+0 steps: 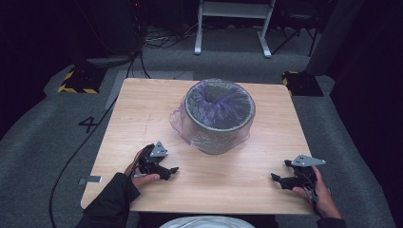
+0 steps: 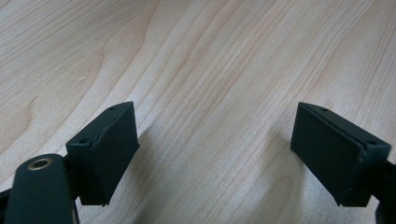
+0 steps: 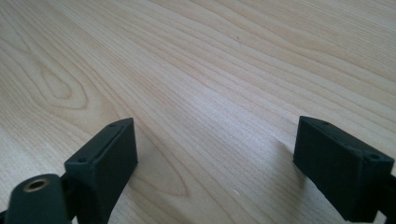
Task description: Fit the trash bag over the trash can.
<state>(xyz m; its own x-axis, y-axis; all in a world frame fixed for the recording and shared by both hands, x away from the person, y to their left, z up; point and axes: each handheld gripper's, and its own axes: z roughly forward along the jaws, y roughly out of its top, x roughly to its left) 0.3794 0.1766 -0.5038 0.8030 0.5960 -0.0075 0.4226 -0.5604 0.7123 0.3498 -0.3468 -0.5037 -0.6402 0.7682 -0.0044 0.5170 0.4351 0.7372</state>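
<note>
A round grey bin (image 1: 216, 118) lined with a translucent purple plastic bag (image 1: 223, 102) stands on the wooden table (image 1: 142, 114), slightly behind its middle. My left gripper (image 1: 172, 170) rests on the table near the front left, held by a hand in a dark sleeve, well short of the bin. My right gripper (image 1: 276, 179) rests near the front right edge. In the left gripper view the gripper (image 2: 215, 154) is open over bare wood. In the right gripper view the gripper (image 3: 215, 158) is open too, with nothing between its jaws.
Grey carpet surrounds the table. Cables (image 1: 95, 128) run along the floor at the left. A white frame (image 1: 233, 23) stands behind the table, with black and yellow striped feet (image 1: 78, 80) at both back corners. A white round object (image 1: 209, 222) sits at the bottom edge.
</note>
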